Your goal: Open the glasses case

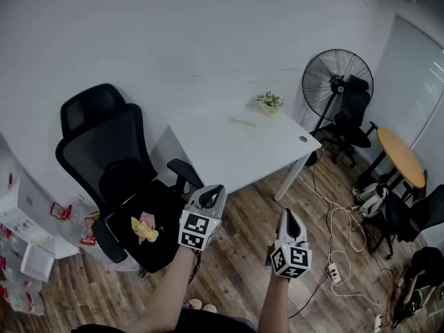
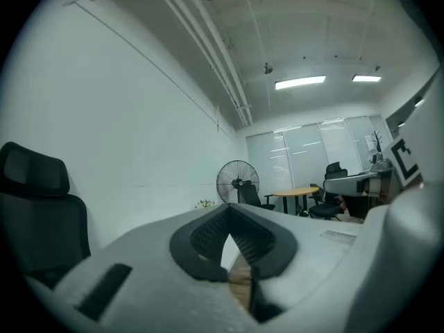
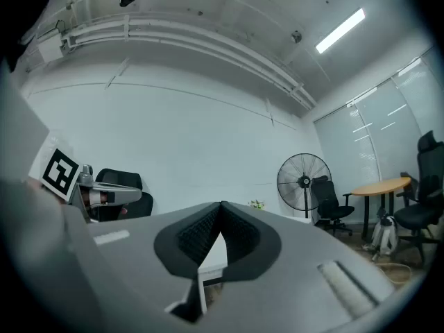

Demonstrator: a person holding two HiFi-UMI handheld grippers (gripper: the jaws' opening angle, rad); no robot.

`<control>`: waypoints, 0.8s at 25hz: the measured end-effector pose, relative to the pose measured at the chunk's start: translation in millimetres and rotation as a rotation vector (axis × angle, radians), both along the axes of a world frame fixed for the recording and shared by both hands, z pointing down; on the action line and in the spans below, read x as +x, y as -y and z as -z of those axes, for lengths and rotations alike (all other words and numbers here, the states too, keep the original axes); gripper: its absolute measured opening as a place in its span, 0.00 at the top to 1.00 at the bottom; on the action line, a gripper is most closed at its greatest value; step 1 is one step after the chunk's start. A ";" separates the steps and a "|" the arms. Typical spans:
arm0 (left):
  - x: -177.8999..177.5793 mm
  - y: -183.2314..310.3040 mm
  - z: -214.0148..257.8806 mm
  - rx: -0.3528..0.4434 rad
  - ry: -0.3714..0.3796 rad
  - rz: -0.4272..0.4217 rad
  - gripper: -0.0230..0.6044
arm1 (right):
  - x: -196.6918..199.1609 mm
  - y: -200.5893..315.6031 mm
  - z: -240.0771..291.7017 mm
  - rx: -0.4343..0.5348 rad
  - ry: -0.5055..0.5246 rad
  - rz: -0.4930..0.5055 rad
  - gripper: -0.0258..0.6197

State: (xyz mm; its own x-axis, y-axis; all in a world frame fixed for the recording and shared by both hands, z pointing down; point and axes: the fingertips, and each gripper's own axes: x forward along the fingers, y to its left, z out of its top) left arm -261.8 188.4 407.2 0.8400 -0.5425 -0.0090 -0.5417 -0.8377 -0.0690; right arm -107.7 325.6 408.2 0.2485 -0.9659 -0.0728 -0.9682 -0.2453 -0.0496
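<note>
White desk (image 1: 232, 151) stands far ahead; left gripper (image 1: 215, 189) and right gripper (image 1: 288, 214) hang level, both clenched empty, probably before approaching.

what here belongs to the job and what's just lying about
Job: left gripper, right gripper, both shut, empty; white table; thin item on it, too small to name.
Lying about: plant, fan, office chair, yellow cloth, round table.

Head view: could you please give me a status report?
Left gripper and right gripper shut, empty. No glasses case made out on white table. Black chair close by at left.
</note>
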 end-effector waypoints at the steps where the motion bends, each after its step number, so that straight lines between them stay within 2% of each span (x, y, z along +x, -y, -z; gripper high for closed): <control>1: 1.1 -2.0 -0.2 0.002 0.000 -0.002 0.95 | 0.5 -1.6 -0.1 0.001 0.000 0.000 0.95; 20: 6.0 -16.4 -8.0 -0.013 0.030 -0.017 0.95 | -1.8 -10.1 -0.5 -0.001 -0.002 0.007 0.94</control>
State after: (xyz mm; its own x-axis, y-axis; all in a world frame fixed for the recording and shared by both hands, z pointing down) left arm -255.8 204.9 415.1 0.8487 -0.5283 0.0235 -0.5256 -0.8475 -0.0741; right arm -109.5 335.7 408.7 0.2418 -0.9676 -0.0727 -0.9699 -0.2388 -0.0471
